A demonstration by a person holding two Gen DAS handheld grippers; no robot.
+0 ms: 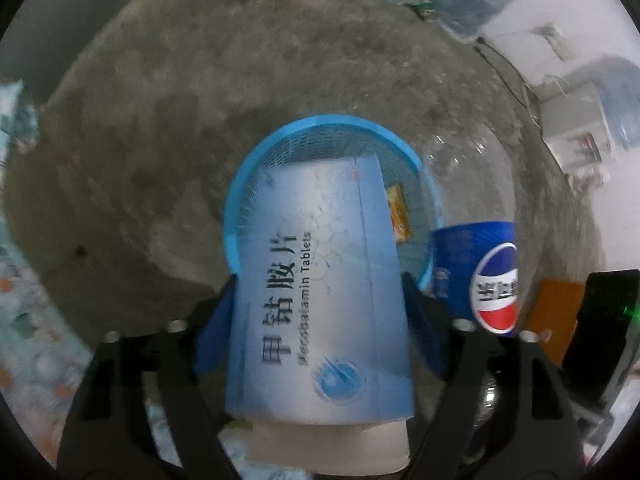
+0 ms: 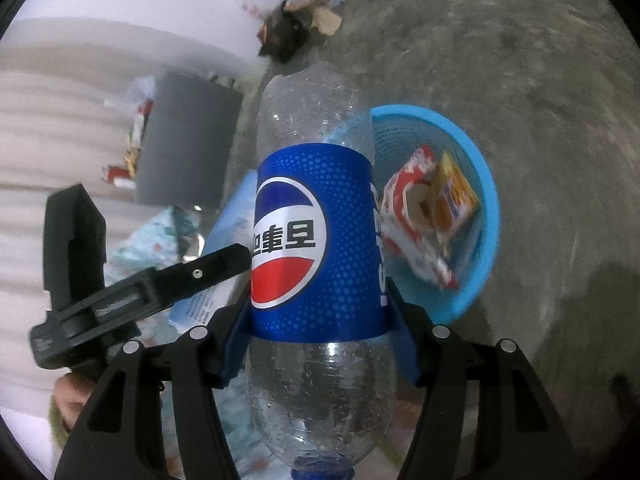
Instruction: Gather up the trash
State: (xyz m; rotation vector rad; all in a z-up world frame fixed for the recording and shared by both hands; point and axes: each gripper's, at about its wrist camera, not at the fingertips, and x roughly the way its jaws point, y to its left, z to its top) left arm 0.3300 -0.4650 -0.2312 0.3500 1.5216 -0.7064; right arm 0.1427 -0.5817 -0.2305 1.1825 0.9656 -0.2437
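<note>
**binwatcher:** Progress check? Both tongs look loaded. Left gripper [image 1: 320, 312] pinches the tablet box [image 1: 320, 280], right gripper [image 2: 316, 332] pinches the Pepsi bottle [image 2: 320, 240], both over the blue basket [image 2: 486, 208].

**mopguy:** Halfway, I'd say. Snack wrappers [image 2: 424, 216] are already inside; these two aren't dropped yet, and scraps [image 2: 296, 28] sit on the floor beyond.

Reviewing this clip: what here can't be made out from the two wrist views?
- Left wrist view: most of the blue basket's inside is hidden by the tablet box in the left gripper.
- Right wrist view: the Pepsi bottle's cap end is cut off by the bottom edge, and the bottle hides the basket's left side.
- Right wrist view: the debris pile on the floor is too blurred to identify.
</note>
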